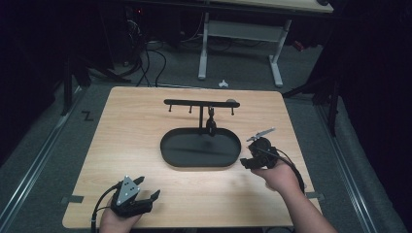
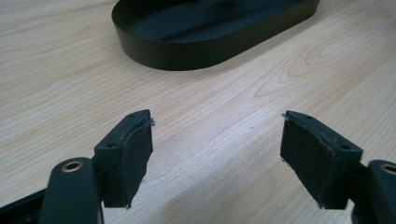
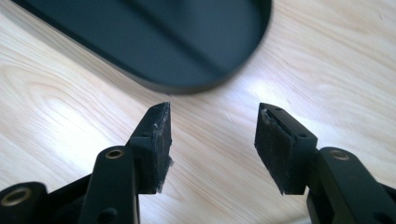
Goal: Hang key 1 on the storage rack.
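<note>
The small dark thing hanging from the stand is perhaps a keyring, too small to tell.

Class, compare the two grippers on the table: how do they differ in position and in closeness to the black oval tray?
The left gripper sits near the table's front edge, apart from the tray; the right gripper is farther forward, beside the tray's right end. The left points right, the right points left. Both are open and hold nothing.

Lab: dark curtained bay, floor cables, lone wooden table, floor rails.
</note>
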`<state>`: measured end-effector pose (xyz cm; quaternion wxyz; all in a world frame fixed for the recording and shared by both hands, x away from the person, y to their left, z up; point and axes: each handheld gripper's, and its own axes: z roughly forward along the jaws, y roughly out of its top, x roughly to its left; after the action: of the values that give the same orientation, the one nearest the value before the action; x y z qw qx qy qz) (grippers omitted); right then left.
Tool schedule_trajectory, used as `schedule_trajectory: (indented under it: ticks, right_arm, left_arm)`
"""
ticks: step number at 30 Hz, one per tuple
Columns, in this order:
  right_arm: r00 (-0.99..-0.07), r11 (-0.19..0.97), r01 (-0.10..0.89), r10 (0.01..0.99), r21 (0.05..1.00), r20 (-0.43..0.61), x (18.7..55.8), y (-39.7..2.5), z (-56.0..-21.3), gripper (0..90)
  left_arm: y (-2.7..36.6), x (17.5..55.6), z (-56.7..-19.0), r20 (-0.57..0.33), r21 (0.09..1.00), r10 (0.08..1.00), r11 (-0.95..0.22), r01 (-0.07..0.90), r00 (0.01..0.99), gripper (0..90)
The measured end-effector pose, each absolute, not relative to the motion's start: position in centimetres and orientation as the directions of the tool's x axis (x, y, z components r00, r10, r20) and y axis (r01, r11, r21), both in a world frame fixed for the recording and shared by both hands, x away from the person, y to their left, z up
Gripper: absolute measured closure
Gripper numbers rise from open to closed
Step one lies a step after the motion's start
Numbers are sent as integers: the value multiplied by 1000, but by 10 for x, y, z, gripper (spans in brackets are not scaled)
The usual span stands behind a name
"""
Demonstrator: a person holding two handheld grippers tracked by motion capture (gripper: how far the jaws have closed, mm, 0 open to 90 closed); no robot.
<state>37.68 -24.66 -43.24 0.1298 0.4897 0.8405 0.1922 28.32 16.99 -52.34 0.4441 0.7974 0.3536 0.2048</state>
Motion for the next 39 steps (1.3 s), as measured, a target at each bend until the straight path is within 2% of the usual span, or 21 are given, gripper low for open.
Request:
schedule_trajectory:
  ticks: [20,30,39]
  right_arm:
    - [-366,358,839,929,409,-61,369,-324,-461,479]
    - [-284,280,882,958,378,-47,372,-352,-477,596]
    - [-262,246,900,965,359,-5,380,-354,-481,713]
  left_arm:
    - [167,283,-525,19,847,742,-368,383,670,258]
    - [167,284,-525,21,847,741,-369,382,671,259]
    - [167,284,-525,22,846,741,-372,383,671,259]
